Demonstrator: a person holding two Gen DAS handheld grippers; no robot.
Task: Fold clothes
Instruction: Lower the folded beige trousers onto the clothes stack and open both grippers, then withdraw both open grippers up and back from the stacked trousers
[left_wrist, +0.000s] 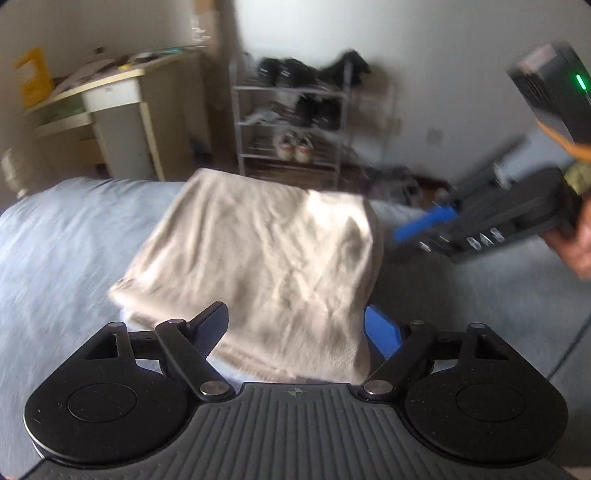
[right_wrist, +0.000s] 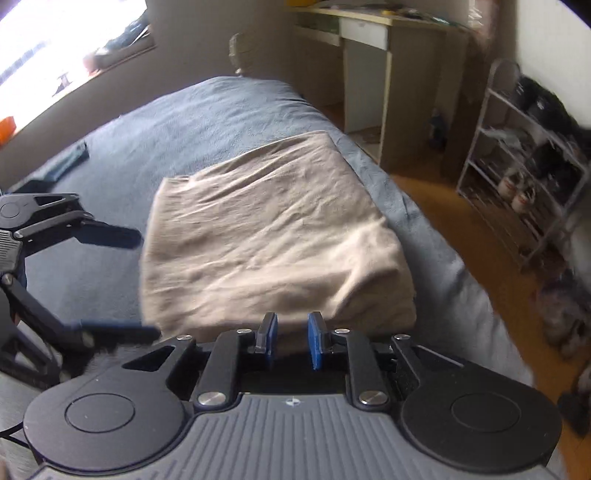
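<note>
On the blue bed (right_wrist: 207, 122), near its right edge, beige garment (right_wrist: 269, 236) lies folded into a thick, wrinkled rectangle. Left gripper (left_wrist: 295, 328) fingers wide, empty; right gripper (right_wrist: 291, 339) fingers narrow, empty.

Left wrist view: mounted behind the left gripper (left_wrist: 295, 332), aimed forward and downward, close above the folded beige cloth (left_wrist: 266, 258), facing the far shoe rack (left_wrist: 291, 122). Right wrist view: behind the right gripper (right_wrist: 291, 338), tilted down, near the same cloth, looking along the bed (right_wrist: 166, 122). Both views share cloth, bed, desk (left_wrist: 122, 110) and rack.
</note>
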